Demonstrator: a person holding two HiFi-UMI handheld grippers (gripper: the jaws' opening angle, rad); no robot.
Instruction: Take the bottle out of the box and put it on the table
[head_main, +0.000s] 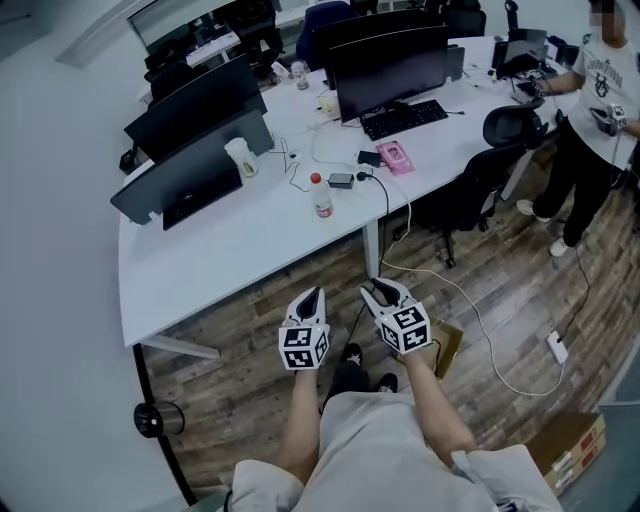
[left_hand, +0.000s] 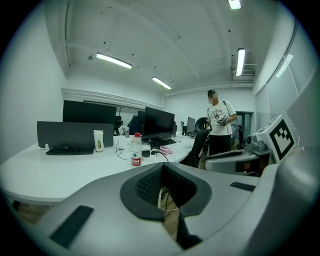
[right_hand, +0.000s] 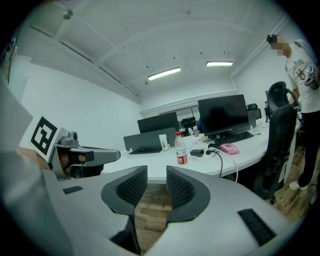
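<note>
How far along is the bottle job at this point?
Done, by the look of it: the bottle stands upright on the table. In hand: nothing. The left gripper is shut and empty, and the right gripper has its fingers apart around nothing. Both are over the floor, short of the table. Left to do: nothing visible.

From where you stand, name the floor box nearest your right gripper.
The small brown box, seen just right of the right gripper, by your feet. The other box sits far off at the head view's lower right.
</note>
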